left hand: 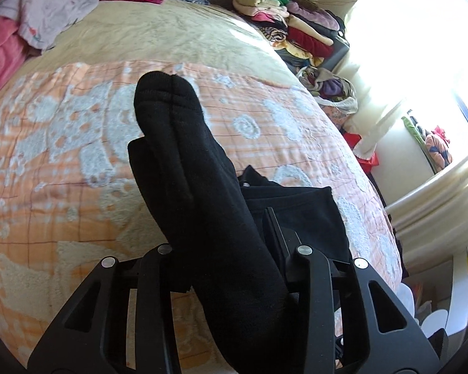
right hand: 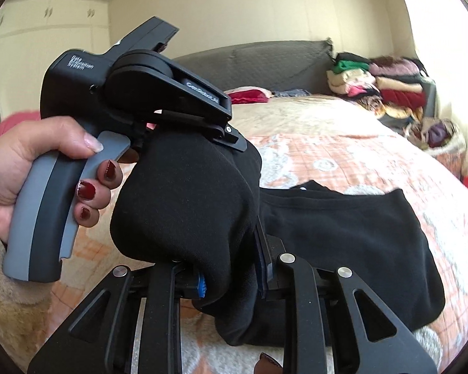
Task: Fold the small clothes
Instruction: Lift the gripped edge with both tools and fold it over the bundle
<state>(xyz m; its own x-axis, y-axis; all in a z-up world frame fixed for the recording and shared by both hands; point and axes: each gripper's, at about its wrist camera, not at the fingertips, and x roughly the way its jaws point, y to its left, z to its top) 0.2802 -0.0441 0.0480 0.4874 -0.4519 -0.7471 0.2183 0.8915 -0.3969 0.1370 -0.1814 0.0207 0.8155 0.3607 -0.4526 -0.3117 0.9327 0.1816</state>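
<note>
Pinching a black sock (left hand: 184,155) near its open end, the left gripper (left hand: 231,249) has its fingers closed on the fabric, and the sock runs up and away from them with its toe pointing toward the far side of the bed. In the right wrist view the right gripper (right hand: 231,268) also has its fingers pressed onto black fabric, a bunched fold of the sock (right hand: 184,199), with a blue pad showing at the left finger. Just above that bundle, the left gripper (right hand: 234,143) comes in from the left and clamps the top of the same cloth; a hand (right hand: 31,171) with dark red nails grips its grey handle. The sock is held up between both tools, off the bedding.

Beside and behind the fingers, a second black garment (right hand: 358,218) lies flat on the orange and white patterned blanket (left hand: 62,155). Farther back the bed (left hand: 159,31) is covered in beige fleece, with a pale shirt (left hand: 50,9) and pink cloth at its left corner. Stacked folded clothes (left hand: 284,15) sit along the far right edge, near a bright window.
</note>
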